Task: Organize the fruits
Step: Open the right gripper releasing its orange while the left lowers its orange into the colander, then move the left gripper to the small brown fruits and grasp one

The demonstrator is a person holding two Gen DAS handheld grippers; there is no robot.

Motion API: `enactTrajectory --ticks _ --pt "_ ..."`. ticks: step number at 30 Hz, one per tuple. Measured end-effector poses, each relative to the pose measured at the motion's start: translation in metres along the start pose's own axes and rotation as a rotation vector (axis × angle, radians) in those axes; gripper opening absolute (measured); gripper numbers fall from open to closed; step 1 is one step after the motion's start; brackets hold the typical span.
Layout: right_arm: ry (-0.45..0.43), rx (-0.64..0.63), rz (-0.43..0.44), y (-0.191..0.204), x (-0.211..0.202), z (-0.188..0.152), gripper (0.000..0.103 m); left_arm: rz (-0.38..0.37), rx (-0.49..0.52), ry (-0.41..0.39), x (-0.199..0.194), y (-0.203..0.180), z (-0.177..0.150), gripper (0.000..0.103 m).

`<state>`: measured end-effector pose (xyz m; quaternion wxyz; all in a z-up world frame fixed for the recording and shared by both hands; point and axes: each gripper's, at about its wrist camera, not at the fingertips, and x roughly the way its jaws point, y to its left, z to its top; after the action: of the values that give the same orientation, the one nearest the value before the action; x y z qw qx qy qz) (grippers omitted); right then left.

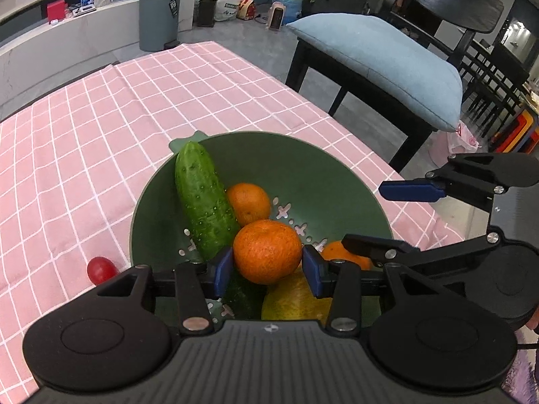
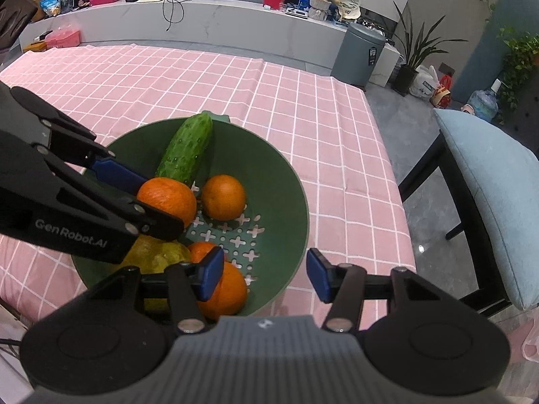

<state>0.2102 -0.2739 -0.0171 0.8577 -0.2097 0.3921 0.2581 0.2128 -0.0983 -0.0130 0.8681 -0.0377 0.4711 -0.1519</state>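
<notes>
A green colander bowl [image 1: 323,175] [image 2: 283,188] on the pink checked tablecloth holds a cucumber [image 1: 202,198] [image 2: 187,149], several oranges and a yellow fruit [image 1: 293,299] [image 2: 155,252]. My left gripper [image 1: 267,266] [image 2: 151,198] is shut on an orange [image 1: 267,250] [image 2: 168,198] above the bowl. My right gripper [image 2: 264,276] [image 1: 387,217] is open and empty over the bowl's near right rim, with an orange [image 2: 229,289] just behind its left finger. Another orange [image 2: 223,197] [image 1: 248,202] lies by the cucumber. A red tomato [image 1: 101,269] lies on the cloth left of the bowl.
The table [image 2: 303,101] ends at the right, where a dark chair with a blue cushion [image 1: 387,64] [image 2: 488,185] stands. A grey bin [image 1: 158,17] [image 2: 358,54] and a white counter stand beyond the far edge.
</notes>
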Motion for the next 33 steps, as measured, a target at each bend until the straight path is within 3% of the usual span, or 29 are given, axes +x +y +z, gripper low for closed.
enactTrajectory --ticks 6,12,30,33 --pt "0.001 0.004 -0.011 0.003 -0.004 -0.002 0.053 -0.006 0.025 -0.03 -0.012 -0.005 -0.001 0.061" --pt "-0.038 0.045 -0.037 0.012 -0.017 0.002 0.065 0.032 0.061 -0.089 -0.041 -0.006 -0.006 0.061" --pt "-0.128 0.176 0.021 0.094 -0.051 0.017 0.066 0.139 0.03 -0.146 -0.107 0.06 -0.052 0.061" --pt "-0.13 0.222 0.049 0.111 -0.053 0.015 0.061 0.151 0.02 -0.152 -0.112 0.075 -0.062 0.061"
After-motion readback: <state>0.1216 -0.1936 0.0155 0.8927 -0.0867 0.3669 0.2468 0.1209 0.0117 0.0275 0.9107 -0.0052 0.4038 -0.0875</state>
